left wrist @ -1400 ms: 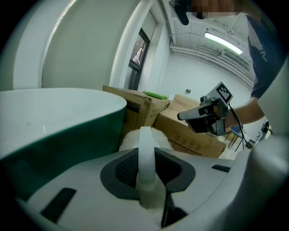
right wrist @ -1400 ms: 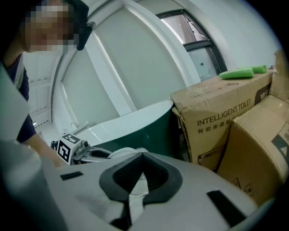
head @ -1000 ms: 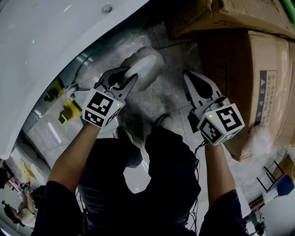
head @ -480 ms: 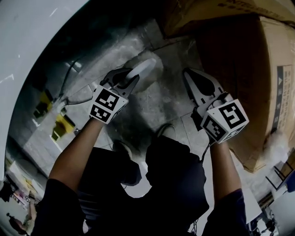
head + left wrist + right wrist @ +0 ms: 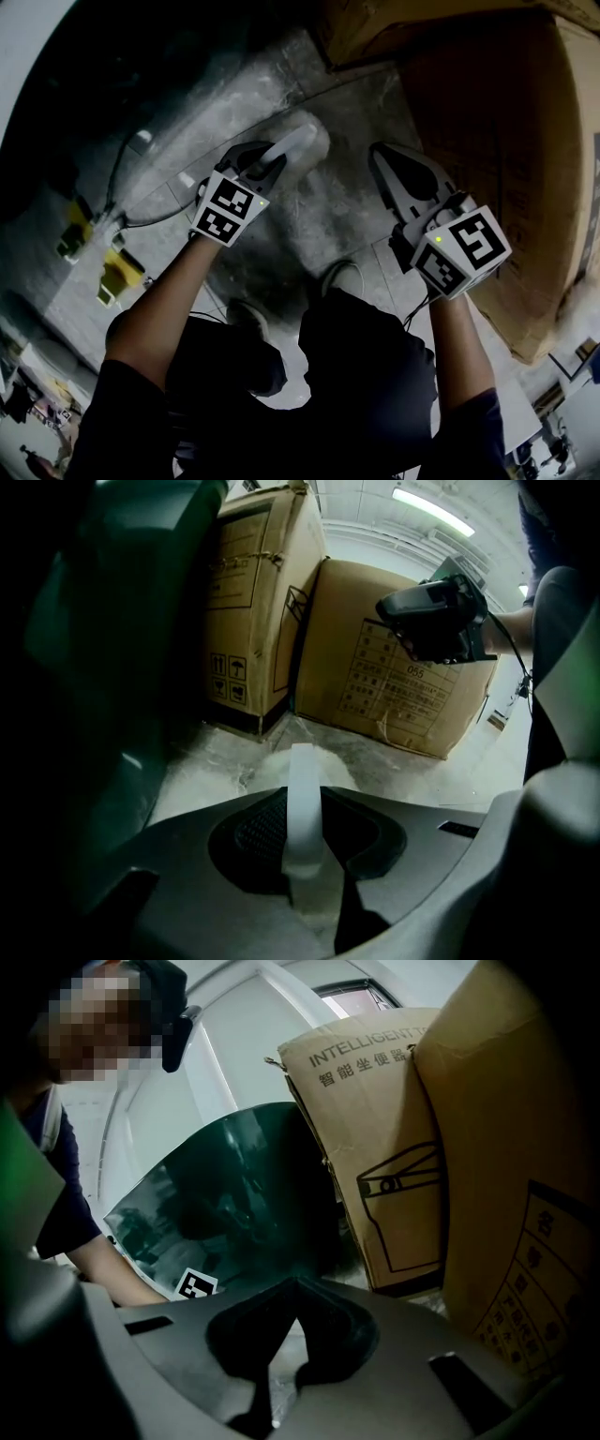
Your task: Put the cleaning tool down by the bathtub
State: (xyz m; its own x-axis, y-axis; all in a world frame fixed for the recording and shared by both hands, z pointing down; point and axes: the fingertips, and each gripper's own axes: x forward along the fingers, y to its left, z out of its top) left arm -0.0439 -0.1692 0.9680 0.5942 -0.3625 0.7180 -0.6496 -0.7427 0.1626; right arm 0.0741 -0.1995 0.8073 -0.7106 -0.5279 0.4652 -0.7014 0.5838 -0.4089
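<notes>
My left gripper (image 5: pixel 265 153) clamped on white handle of cleaning tool (image 5: pixel 302 139), jaws narrowed onto it. Tool's fluffy head low over floor (image 5: pixel 225 103), in strip between bathtub (image 5: pixel 103 667) side and cardboard boxes (image 5: pixel 506 141); floor contact unclear. My right gripper (image 5: pixel 378 155) empty, jaws together, beside boxes.
</notes>
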